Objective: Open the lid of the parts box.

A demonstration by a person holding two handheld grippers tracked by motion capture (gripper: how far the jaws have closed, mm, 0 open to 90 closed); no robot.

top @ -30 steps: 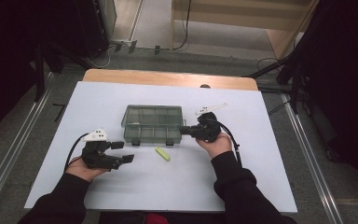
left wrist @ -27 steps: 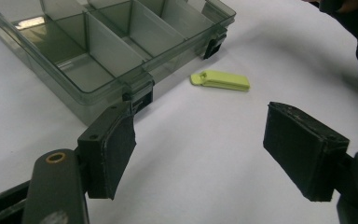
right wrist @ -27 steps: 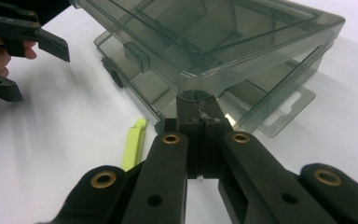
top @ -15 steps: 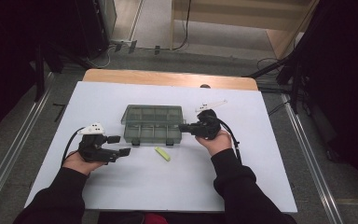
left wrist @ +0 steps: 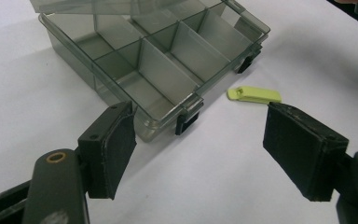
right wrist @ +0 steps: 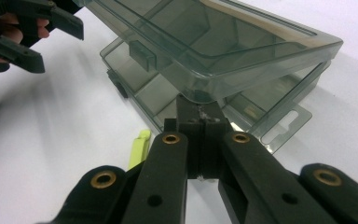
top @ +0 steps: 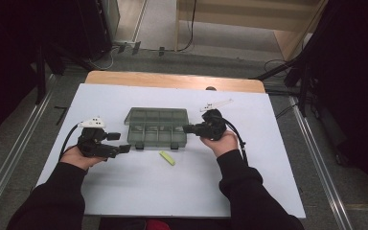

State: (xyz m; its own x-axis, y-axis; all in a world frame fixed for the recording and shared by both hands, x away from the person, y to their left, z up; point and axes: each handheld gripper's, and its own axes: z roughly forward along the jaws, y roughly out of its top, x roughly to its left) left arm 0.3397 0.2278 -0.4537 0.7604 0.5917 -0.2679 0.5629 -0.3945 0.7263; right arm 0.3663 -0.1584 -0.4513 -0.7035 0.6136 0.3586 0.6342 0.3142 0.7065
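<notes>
At table centre: smoky-grey transparent plastic compartment box (top: 157, 128), hinged lid (right wrist: 223, 42) raised partway; right gripper (top: 190, 128) jaws pressed together on lid's edge, holding it up. Left gripper (top: 120, 143) jaws spread wide, empty, just beside box's front-left corner near black latch (left wrist: 186, 122). Small yellow-green plastic piece (top: 167, 158) on white tabletop (top: 124, 187), near box front. Step judged: lid being opened. Next move likely calls for left gripper to steady base or pinch green piece while lid stays lifted
</notes>
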